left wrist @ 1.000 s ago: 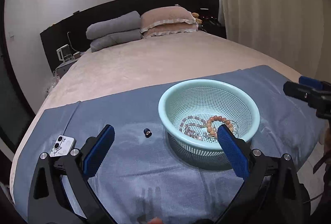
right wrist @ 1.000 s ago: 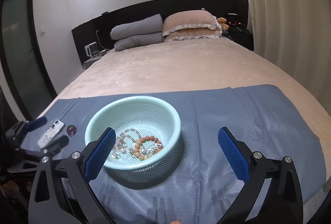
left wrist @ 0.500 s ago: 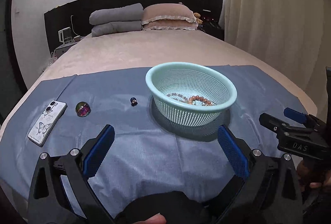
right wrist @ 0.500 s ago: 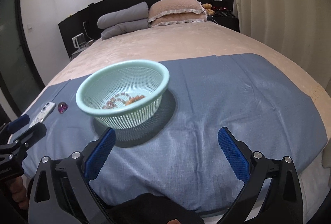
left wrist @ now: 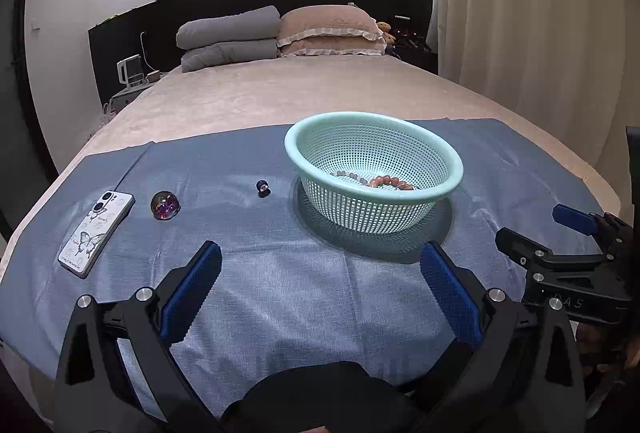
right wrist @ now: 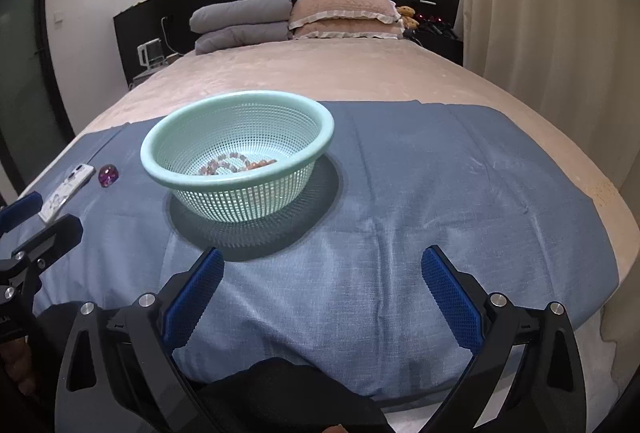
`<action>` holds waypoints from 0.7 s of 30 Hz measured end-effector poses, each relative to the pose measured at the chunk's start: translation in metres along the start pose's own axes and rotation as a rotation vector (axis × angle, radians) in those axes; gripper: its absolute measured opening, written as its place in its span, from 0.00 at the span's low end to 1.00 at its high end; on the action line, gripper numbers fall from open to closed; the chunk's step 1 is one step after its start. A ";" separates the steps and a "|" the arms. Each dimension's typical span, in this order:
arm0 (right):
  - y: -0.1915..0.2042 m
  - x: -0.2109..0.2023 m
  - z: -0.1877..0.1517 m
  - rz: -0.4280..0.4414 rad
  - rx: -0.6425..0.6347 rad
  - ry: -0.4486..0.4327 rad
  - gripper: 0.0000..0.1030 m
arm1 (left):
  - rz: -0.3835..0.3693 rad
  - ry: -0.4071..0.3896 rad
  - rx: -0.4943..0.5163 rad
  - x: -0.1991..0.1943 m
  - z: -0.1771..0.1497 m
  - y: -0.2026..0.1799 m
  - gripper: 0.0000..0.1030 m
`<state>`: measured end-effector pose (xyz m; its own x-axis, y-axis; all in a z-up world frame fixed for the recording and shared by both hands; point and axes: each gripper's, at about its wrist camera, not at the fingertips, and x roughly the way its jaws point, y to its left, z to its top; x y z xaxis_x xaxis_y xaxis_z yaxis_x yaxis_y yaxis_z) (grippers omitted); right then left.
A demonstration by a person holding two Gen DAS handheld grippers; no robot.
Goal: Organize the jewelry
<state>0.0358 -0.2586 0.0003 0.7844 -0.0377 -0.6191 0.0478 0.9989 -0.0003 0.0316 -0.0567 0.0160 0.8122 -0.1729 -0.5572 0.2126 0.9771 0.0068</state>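
Note:
A mint-green mesh basket (left wrist: 450,163) stands on a blue cloth (left wrist: 280,273) on the bed; it also shows in the right wrist view (right wrist: 160,169). Beaded bracelets (left wrist: 390,182) lie inside it, also seen in the right wrist view (right wrist: 236,163). A small dark bead (left wrist: 262,186) and a purple glass gem (left wrist: 164,205) lie on the cloth left of the basket. My left gripper (left wrist: 320,283) is open and empty, hovering over the cloth's near edge. My right gripper (right wrist: 320,283) is open and empty, near the basket's right.
A phone (left wrist: 96,227) in a butterfly case lies at the cloth's left end. Pillows (left wrist: 280,33) sit at the headboard. A curtain (left wrist: 540,33) hangs on the right. The bed's front edge is right below both grippers.
Both grippers have pulled back from over the basket toward the cloth's near edge and lower. The basket and the things on the cloth have not moved.

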 end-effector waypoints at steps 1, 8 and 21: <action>0.002 0.000 0.000 -0.002 -0.008 -0.002 0.92 | -0.003 0.000 0.000 0.000 0.000 0.001 0.95; 0.003 -0.001 -0.002 -0.015 -0.027 -0.002 0.92 | 0.010 -0.025 0.025 -0.004 -0.001 -0.003 0.95; -0.002 0.008 -0.003 -0.008 -0.009 0.047 0.92 | 0.007 -0.028 0.031 -0.003 -0.002 -0.005 0.95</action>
<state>0.0400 -0.2609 -0.0067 0.7543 -0.0449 -0.6550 0.0485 0.9987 -0.0126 0.0265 -0.0605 0.0159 0.8286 -0.1695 -0.5335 0.2231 0.9741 0.0369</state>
